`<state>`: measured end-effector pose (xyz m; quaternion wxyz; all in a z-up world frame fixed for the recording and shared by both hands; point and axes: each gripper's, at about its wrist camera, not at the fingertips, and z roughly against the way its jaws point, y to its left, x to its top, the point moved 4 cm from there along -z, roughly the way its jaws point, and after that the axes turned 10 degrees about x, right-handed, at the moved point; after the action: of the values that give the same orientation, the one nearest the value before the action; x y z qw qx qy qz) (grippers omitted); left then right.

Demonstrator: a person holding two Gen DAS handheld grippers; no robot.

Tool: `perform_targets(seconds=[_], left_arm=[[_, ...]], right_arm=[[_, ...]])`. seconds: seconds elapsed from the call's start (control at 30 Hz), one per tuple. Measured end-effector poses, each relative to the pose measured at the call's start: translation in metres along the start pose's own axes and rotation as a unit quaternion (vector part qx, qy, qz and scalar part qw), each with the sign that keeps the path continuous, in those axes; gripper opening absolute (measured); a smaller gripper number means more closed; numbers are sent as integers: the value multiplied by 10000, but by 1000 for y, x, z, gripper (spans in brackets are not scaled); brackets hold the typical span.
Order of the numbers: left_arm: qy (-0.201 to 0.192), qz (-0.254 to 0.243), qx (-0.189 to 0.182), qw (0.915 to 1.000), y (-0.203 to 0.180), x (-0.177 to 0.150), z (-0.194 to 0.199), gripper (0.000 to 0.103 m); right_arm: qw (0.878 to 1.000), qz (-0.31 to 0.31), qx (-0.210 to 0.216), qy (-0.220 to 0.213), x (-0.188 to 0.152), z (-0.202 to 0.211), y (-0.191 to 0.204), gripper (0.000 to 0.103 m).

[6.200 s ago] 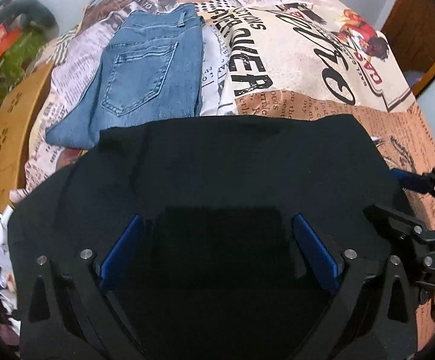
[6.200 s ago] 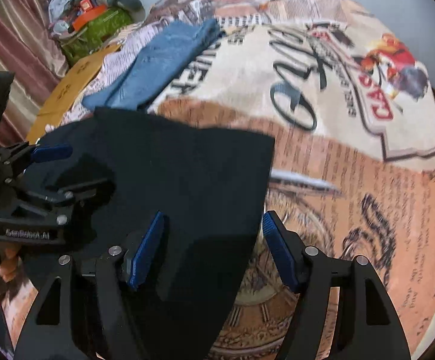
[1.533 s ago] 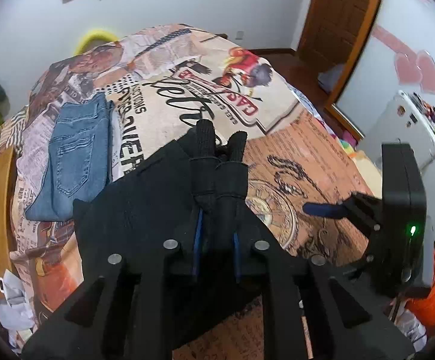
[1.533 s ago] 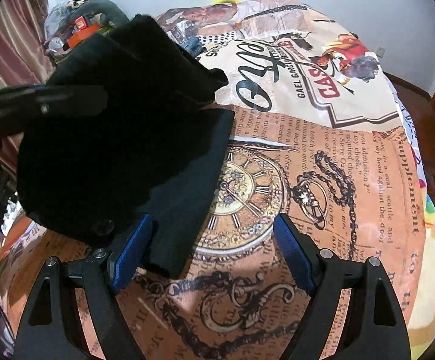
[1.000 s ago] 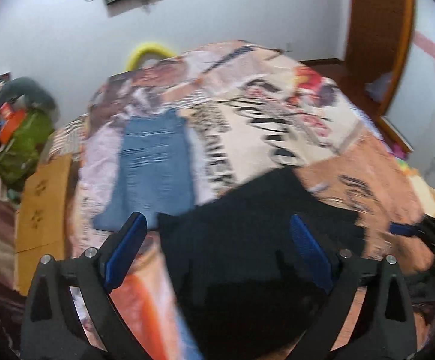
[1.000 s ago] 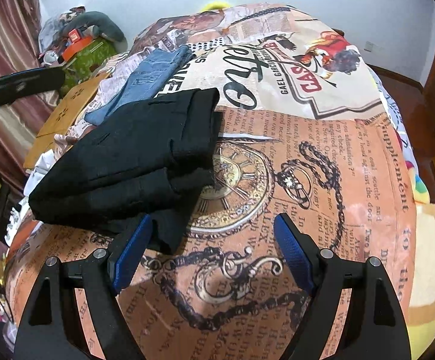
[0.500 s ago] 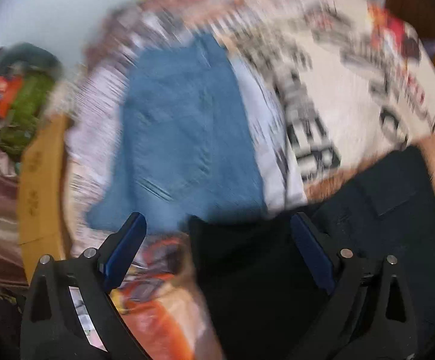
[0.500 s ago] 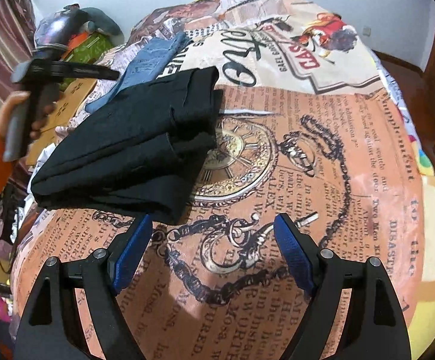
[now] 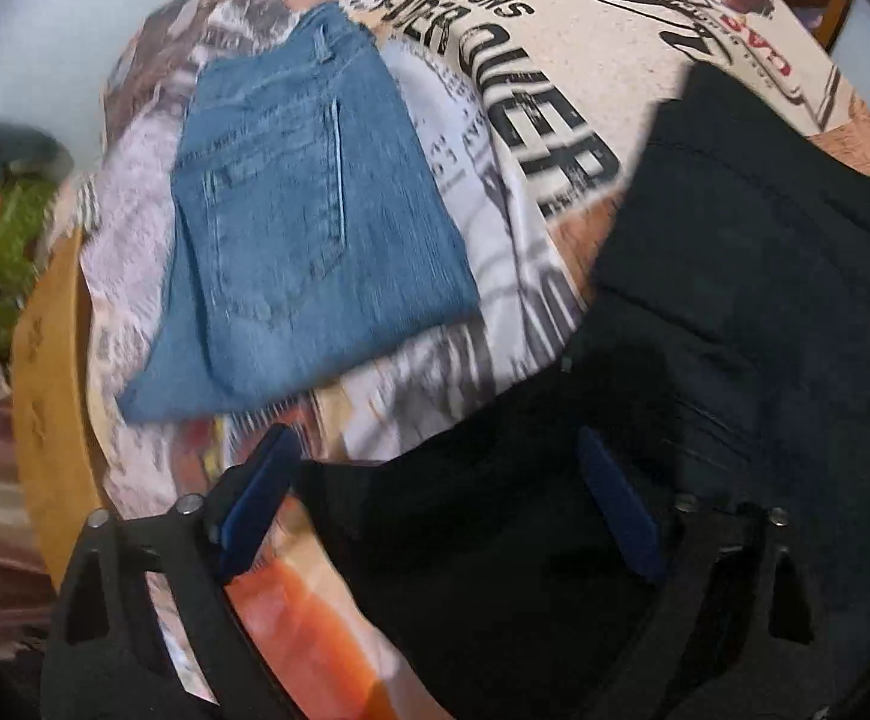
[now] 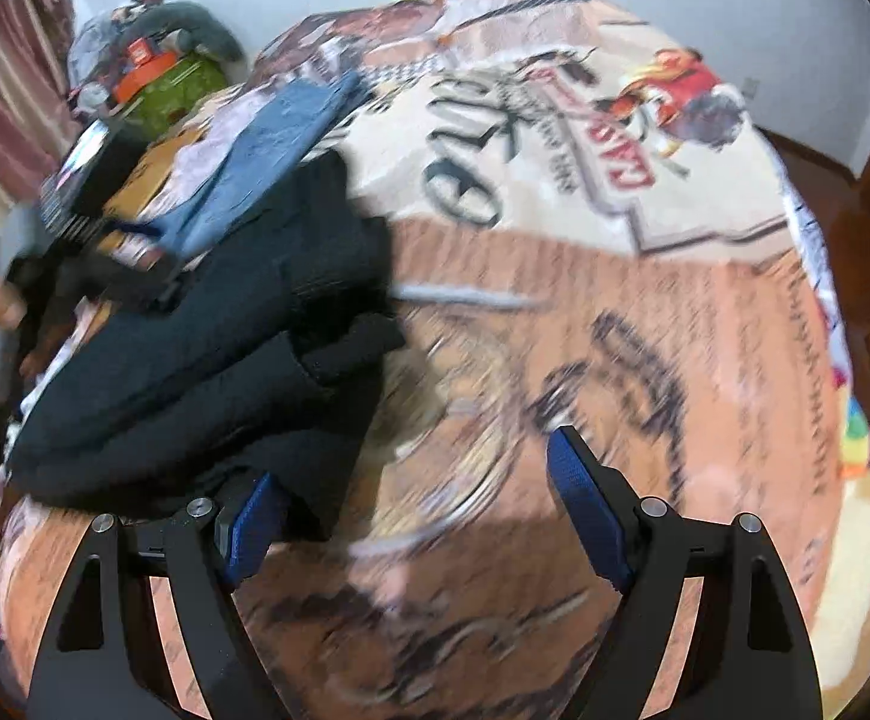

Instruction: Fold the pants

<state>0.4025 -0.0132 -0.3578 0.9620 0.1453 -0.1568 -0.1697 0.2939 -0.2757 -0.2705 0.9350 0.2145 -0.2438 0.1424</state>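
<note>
Bed with newspaper-print cover (image 9: pixel 555 96): folded black fabric pants (image 9: pixel 735 276) lie directly on it; folded blue denim jeans (image 9: pixel 303 228) lie flat just beside the pants

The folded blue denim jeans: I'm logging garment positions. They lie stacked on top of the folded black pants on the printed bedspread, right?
Not quite. The folded blue denim jeans lie beside the folded black pants, not on top of them; a strip of printed bedspread shows between the two. The left wrist view shows it.
</note>
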Motion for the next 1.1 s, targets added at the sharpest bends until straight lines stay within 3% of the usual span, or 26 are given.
perform_targets(seconds=[0.17, 0.4, 0.63, 0.87, 1.1], left_arm=[[51, 314, -180, 9993, -1, -24, 19, 93], [-138, 317, -244, 9991, -10, -59, 59, 92], [-213, 488, -762, 9957, -26, -93, 94, 92], [-526, 770, -558, 9941, -19, -99, 113, 92], [-993, 1093, -272, 9887, 8, -79, 134, 92]], right_arm=[[9994, -1, -347, -30, 8, 4, -12, 80], [9975, 161, -689, -84, -5, 23, -11, 80], [9970, -70, -625, -450, -15, 62, -10, 80], [9981, -57, -306, -531, -31, 74, 14, 80], [9986, 306, -278, -332, -43, 62, 38, 80]])
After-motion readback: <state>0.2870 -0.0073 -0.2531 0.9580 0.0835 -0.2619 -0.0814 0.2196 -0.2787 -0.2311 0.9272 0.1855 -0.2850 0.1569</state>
